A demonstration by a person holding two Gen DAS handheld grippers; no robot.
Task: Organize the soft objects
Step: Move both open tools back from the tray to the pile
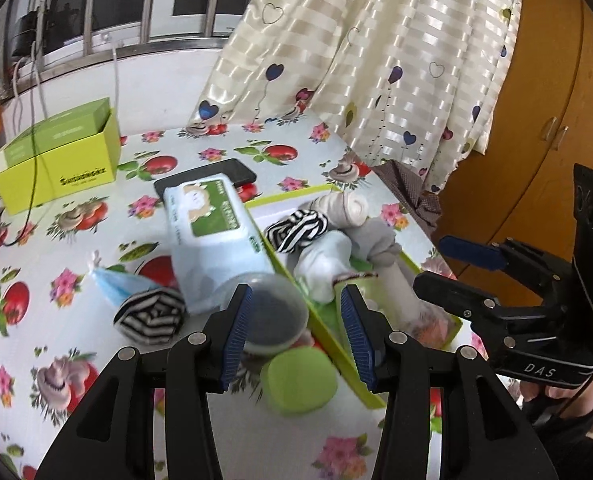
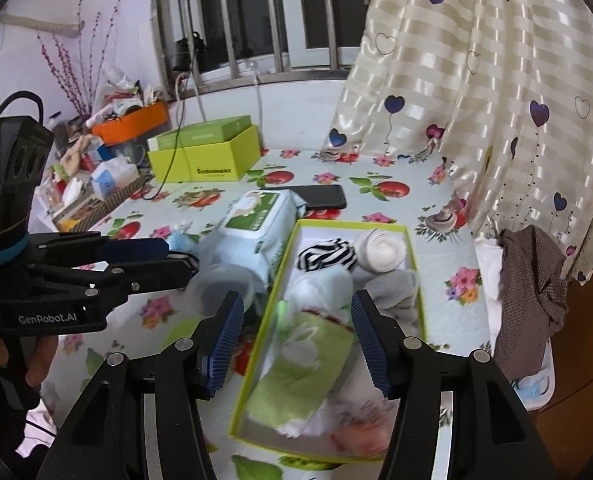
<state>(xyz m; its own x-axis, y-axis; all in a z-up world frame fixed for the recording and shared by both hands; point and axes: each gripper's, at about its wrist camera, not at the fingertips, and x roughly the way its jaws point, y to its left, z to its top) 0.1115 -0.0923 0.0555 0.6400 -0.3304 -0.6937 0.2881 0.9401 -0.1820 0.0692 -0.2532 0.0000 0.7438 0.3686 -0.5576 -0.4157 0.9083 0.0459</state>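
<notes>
Both grippers, left gripper [image 1: 296, 332] and right gripper [image 2: 298, 340], hang empty and unclenched above the green tray [image 2: 414, 264], where rolled socks [image 2: 380, 250] are gathered for tidiness.

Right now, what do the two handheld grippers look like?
Both are black linkage frames with silver pivot pins and ribbed blue finger pads. The right gripper reads "DAS"; the left gripper reads "GenRobot.AI", with a blue band and black cable loop.

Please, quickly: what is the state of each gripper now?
Left gripper: open, holding nothing.
Right gripper: open, holding nothing.
</notes>
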